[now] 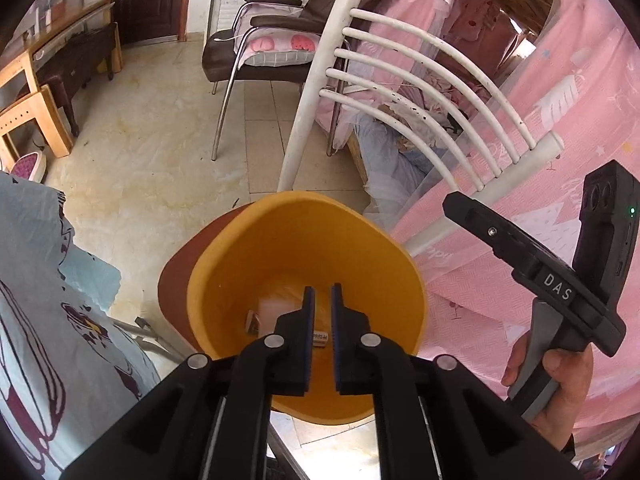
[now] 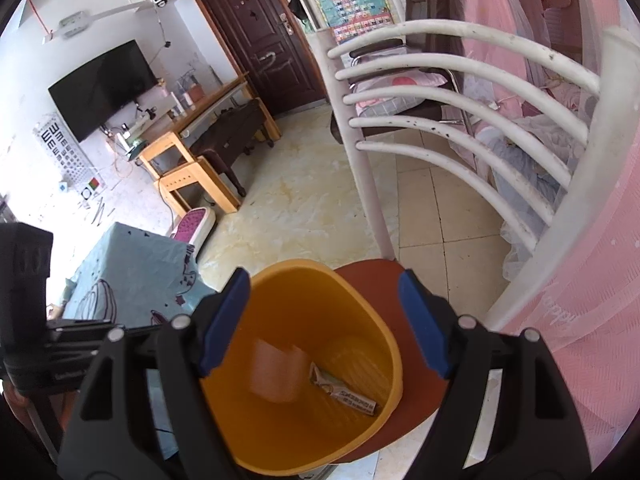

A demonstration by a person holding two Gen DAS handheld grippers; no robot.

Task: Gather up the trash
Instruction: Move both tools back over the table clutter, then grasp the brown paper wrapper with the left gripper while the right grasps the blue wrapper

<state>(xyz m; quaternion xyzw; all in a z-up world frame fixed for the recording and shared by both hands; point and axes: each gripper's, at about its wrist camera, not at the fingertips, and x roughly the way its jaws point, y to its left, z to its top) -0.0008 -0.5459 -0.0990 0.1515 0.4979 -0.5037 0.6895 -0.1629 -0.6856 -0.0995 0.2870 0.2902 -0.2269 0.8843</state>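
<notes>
An orange trash bin (image 1: 208, 280) stands on a brown chair seat (image 1: 176, 272); it also shows in the right wrist view (image 2: 360, 312). Inside lie a pale pinkish sheet (image 2: 280, 372) and a crumpled printed wrapper (image 2: 348, 396); the left wrist view shows the sheet (image 1: 276, 312) and the wrapper (image 1: 320, 338) too. My left gripper (image 1: 322, 292) hovers over the bin with its jaws nearly together and nothing between them. My right gripper (image 2: 324, 316) is wide open and empty above the bin, and is seen from the side in the left wrist view (image 1: 452, 200).
The chair's white slatted back (image 1: 420, 92) rises just behind the bin, with pink netting (image 1: 560, 120) to the right. A blue patterned cloth (image 1: 40, 300) covers a surface on the left. A brown armchair (image 1: 264, 48), wooden desk (image 2: 208, 120) and tiled floor (image 1: 152, 152) lie beyond.
</notes>
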